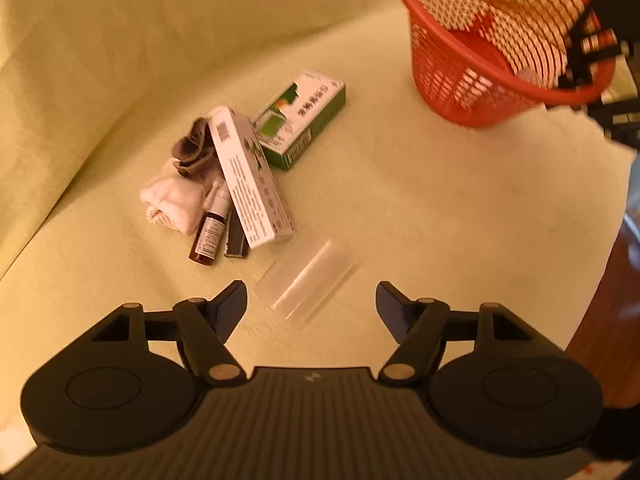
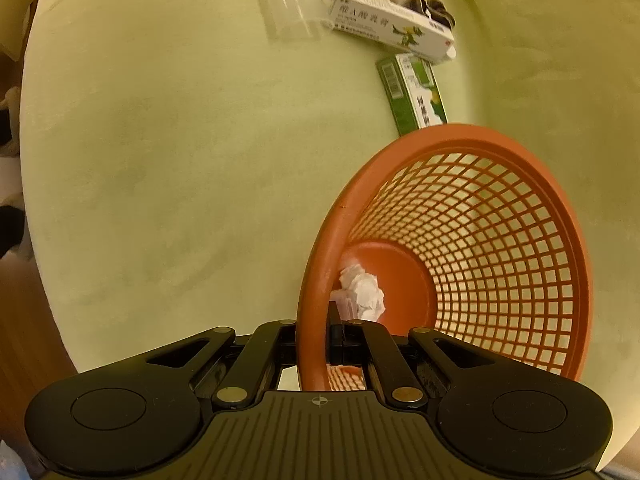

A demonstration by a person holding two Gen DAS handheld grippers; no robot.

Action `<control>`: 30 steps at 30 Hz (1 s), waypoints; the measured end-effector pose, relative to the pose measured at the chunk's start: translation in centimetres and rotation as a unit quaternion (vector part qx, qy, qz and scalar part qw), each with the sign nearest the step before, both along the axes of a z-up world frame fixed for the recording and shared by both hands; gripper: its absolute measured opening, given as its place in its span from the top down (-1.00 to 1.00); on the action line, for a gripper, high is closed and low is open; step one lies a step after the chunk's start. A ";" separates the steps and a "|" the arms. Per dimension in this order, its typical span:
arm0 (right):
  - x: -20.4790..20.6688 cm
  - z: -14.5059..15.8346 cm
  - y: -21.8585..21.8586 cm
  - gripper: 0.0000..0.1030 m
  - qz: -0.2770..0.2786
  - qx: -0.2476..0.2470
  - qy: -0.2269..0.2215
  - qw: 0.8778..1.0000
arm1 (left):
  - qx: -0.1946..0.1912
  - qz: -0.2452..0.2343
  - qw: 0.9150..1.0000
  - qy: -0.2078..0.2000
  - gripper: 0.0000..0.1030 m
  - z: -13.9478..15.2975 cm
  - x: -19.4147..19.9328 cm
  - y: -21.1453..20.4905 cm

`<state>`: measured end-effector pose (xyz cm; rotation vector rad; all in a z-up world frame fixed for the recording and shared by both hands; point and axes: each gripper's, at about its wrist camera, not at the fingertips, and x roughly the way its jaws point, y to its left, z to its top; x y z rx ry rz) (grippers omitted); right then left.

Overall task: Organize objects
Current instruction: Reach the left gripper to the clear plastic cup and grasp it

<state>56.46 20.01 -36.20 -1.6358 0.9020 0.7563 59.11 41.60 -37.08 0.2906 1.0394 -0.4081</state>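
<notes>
Over the clear packet [image 1: 308, 280], left gripper [image 1: 311, 308] gapes, empty.

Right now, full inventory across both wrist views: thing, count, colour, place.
basket: 1, red-orange mesh, tipped up on the yellow-green cloth, rim clamped by the right fingers
crumpled paper: 1, white, inside the basket bottom
green box: 1, green and white, flat on the cloth between the pile and the basket
long white box: 1, white with print, leaning across the pile
small bottle: 1, brown with white label, front of the pile
dark flat item: 1, dark brown, beside the bottle, partly under the long box
white cloth bundle: 1, left of the pile
grey-brown bundle: 1, behind the white one
clear plastic packet: 1, transparent, just ahead of the left fingers
cloth: 1, yellow-green, covering the surface
left gripper: open, empty
right gripper: shut on the basket rim
</notes>
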 end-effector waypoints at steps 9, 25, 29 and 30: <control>-1.1 -0.2 0.1 1.00 0.001 -0.026 0.006 1.000 | 0.017 -0.068 0.997 -0.014 -0.39 -3.0 2.0 0.4; -0.5 -0.3 0.9 1.00 0.005 -0.039 0.008 0.999 | 0.011 -0.115 0.993 0.001 -0.41 -5.5 4.4 1.1; -0.4 -0.4 0.9 1.00 0.002 -0.038 0.008 0.999 | 0.007 -0.129 0.992 0.014 -0.37 -6.2 4.8 0.9; -0.4 -0.4 0.9 1.00 0.003 -0.039 0.008 0.999 | 0.007 -0.130 0.991 0.017 -0.35 -6.3 5.0 0.9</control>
